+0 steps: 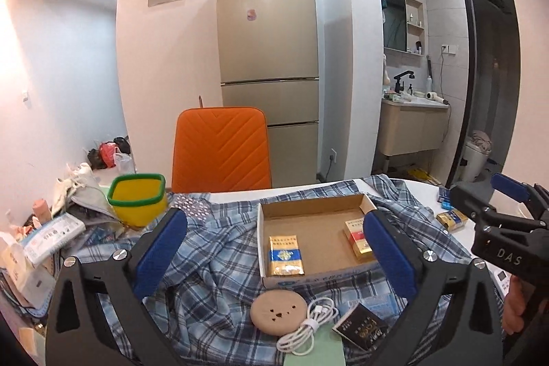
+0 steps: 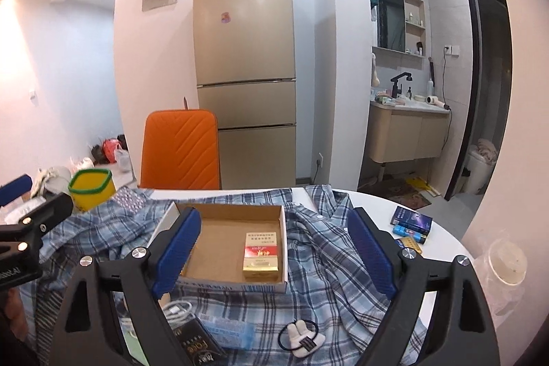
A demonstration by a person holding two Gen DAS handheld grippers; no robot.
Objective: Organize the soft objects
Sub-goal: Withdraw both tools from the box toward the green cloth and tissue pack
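Both my tools hang spread wide over the shirt, gripping nothing.

The plaid shirt point(image 1: 212, 263) sprawls rumpled across the white tabletop point(image 2: 384, 204); a cardboard tray point(image 1: 308, 228) sits on it, between the fingers of my left tool point(image 1: 274, 249); my right tool point(image 2: 274, 252) holds nothing.

What we cannot make out

Inside the cardboard box point(image 2: 236, 222), the blue finger point(image 2: 178, 249) hides its left part from us; print on the red pack point(image 2: 259, 249) is too small.
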